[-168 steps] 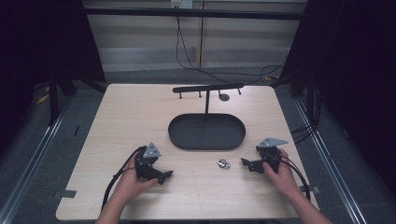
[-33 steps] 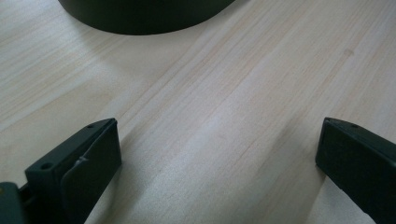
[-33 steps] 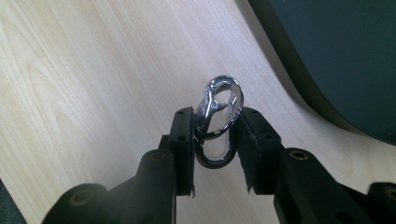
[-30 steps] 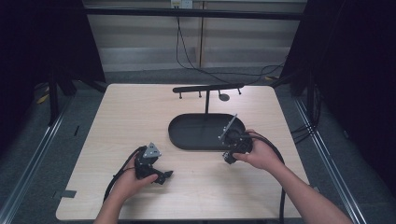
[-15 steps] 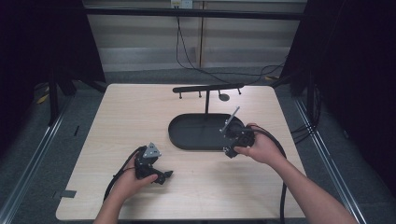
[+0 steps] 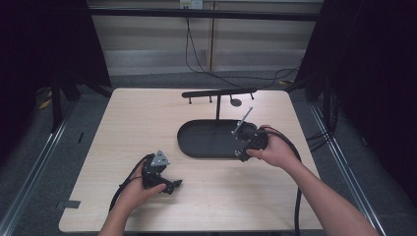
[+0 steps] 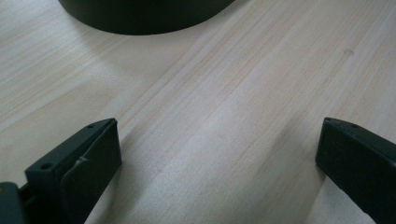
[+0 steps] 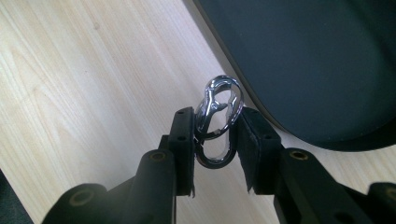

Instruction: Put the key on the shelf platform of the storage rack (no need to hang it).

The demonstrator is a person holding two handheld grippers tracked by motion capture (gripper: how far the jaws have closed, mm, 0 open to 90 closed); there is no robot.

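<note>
Jaws of the right gripper [image 8: 215, 135] clamp a silver carabiner [image 8: 217, 119] at the black oval tray's [image 6: 196, 147] four o'clock rim; the left gripper [image 7: 215, 163] gapes over bare table [image 6: 128, 118] at seven o'clock.

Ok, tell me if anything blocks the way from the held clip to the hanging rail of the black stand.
Nothing visible does. The right gripper holds the silver carabiner clip at the near right edge of the black tray. The rail stands beyond it, and between them are just the tray and the rail's upright post.
</note>
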